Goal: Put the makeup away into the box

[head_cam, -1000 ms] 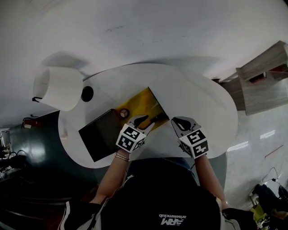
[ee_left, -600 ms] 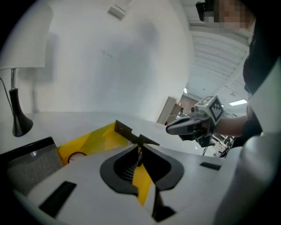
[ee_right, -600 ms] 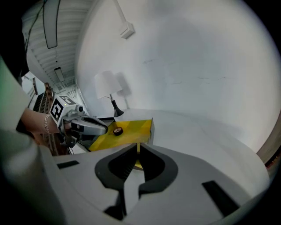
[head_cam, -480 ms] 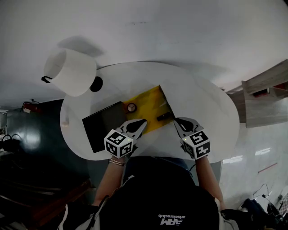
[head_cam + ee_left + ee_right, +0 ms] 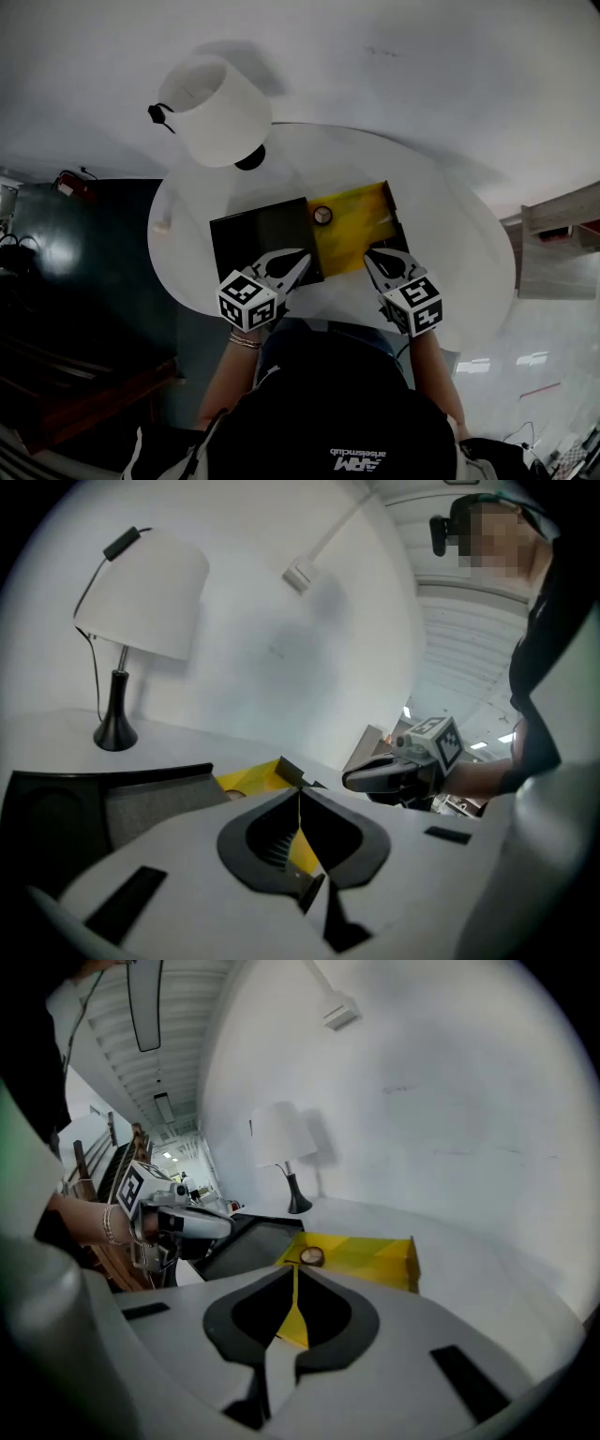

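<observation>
Head view: on the white worktop (image 5: 450,244) the open yellow box (image 5: 356,230) holds a round makeup compact (image 5: 322,215) at its left end, beside the black lid (image 5: 258,239). The left hand-held gripper (image 5: 300,256) and right hand-held gripper (image 5: 369,255) hover at the box's near edge.

Left gripper view: its jaws are pressed together, holding nothing.

Right gripper view: its jaws are also together and empty, pointing at the box.
</observation>
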A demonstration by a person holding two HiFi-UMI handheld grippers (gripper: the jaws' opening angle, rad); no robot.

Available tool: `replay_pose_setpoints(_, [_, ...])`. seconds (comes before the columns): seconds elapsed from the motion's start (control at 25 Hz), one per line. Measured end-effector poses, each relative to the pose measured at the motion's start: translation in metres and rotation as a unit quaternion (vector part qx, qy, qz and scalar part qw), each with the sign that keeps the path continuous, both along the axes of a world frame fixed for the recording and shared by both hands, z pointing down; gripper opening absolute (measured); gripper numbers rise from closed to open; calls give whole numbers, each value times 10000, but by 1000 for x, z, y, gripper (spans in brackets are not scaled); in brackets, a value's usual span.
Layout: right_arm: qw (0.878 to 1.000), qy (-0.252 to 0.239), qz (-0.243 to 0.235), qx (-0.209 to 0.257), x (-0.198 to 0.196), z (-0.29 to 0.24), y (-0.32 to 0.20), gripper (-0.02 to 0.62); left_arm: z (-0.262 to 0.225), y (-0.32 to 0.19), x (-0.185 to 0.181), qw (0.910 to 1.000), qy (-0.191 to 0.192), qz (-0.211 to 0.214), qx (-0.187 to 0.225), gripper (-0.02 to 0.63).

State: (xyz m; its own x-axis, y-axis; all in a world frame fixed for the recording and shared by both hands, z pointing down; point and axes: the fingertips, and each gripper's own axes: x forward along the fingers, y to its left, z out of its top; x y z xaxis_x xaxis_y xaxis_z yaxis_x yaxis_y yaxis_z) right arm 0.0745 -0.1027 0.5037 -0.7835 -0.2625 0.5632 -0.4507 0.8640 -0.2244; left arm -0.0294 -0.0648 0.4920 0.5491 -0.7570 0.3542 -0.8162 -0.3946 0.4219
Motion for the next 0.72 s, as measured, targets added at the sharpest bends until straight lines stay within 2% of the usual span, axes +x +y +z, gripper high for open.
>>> replay_pose_setpoints(0.24, [9985, -49, -541, -83, -79, -6, 41, 31, -10, 43, -67, 9981, 123, -597, 61, 21])
replay_pose_setpoints(0.4, [9958, -97, -907, -37, -133, -14, 69, 31, -15, 70, -113, 9963, 64, -854, 117, 21])
replay_pose_setpoints(0.72, [9866, -139, -1621, 101, -225, -25, 103, 31, -10, 115, -203, 9863, 67, -1639, 157, 21])
